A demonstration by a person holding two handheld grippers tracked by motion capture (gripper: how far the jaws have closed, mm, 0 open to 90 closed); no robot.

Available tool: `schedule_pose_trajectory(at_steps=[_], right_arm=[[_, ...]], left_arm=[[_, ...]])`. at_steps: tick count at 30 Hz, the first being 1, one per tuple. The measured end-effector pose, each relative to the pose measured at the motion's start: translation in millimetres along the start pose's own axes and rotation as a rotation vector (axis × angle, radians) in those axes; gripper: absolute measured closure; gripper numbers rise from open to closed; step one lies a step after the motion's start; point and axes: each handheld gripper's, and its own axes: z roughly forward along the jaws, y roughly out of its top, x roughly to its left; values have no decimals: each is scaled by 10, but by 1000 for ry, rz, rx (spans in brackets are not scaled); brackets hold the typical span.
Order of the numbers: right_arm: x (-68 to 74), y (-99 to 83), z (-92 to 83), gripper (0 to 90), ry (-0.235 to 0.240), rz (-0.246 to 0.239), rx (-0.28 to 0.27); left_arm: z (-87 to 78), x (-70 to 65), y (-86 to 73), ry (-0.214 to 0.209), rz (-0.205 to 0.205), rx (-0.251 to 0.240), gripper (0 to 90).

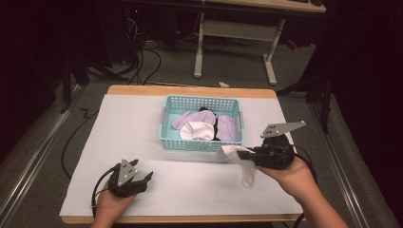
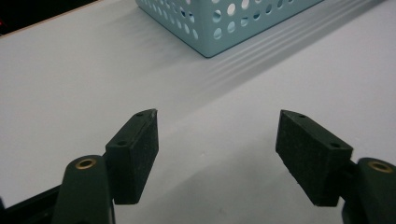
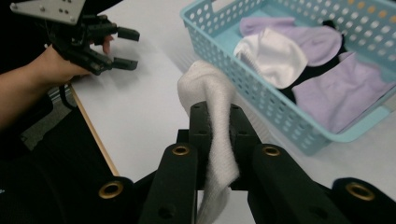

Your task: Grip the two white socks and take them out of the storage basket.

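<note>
white sock is pinched in the right tool, jaws clamped tight on it. it hangs just off the front right corner of the light blue basket, with the loose end drooping toward the desk. in the right gripper view the sock runs straight up between the two black jaws and flops over the top.

left tool sits low near the front left of the desk, jaws spread wide apart with nothing between them, well apart from the basket.

inside the basket there's another white sock, a couple of lilac ones, and something black underneath, maybe another sock but hard to tell.

desk is covered with a white sheet.
</note>
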Motion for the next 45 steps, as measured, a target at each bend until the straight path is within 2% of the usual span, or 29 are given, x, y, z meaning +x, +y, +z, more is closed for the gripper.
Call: schedule_pose_trajectory(at_steps=[2,5,6,13,14,16,17,18,19,20,21,23,28,30,36,39,45], right_arm=[[-5,-60,82,827,7,6,15],[-46,-190,310,812,12,28,52],[-46,-190,310,812,12,28,52],[-121,-415,808,811,9,47,117],[-135,-443,875,811,4,39,124],[-155,-513,1039,811,8,59,130],[-155,-513,1039,811,8,59,130],[-166,-554,1130,811,6,59,140],[-166,-554,1130,811,6,59,140],[-166,-602,1215,806,13,67,145],[-166,-602,1215,806,13,67,145],[-155,-674,1322,790,16,67,153],[-141,-753,1422,770,0,53,173],[-135,-782,1432,760,4,72,161],[-124,-759,1417,658,15,65,157],[-112,-713,1329,585,3,69,136],[-155,-670,1169,549,-25,73,101]], left_arm=[[1,-2,-1,1,-2,-1,306],[-4,2,-2,-3,-4,-4,305],[-5,3,-3,-3,-4,-5,305],[-7,3,-3,-3,-4,-7,305],[-7,3,-4,-3,-3,-7,305],[-9,1,-5,-2,-4,-9,305],[-11,0,-5,-1,-4,-10,305],[-12,0,-6,1,-4,-12,305],[-13,-2,-7,2,-4,-13,305],[-12,-3,-6,2,-3,-12,305],[-11,-4,-5,3,-2,-10,305],[-6,-6,-4,4,0,-9,305],[-11,-4,-6,2,-2,-11,305],[-10,-6,-6,4,-1,-12,305],[-12,-6,-5,4,3,-10,305],[-12,-5,-5,4,2,-11,305],[-10,-8,-5,7,3,-11,305]])
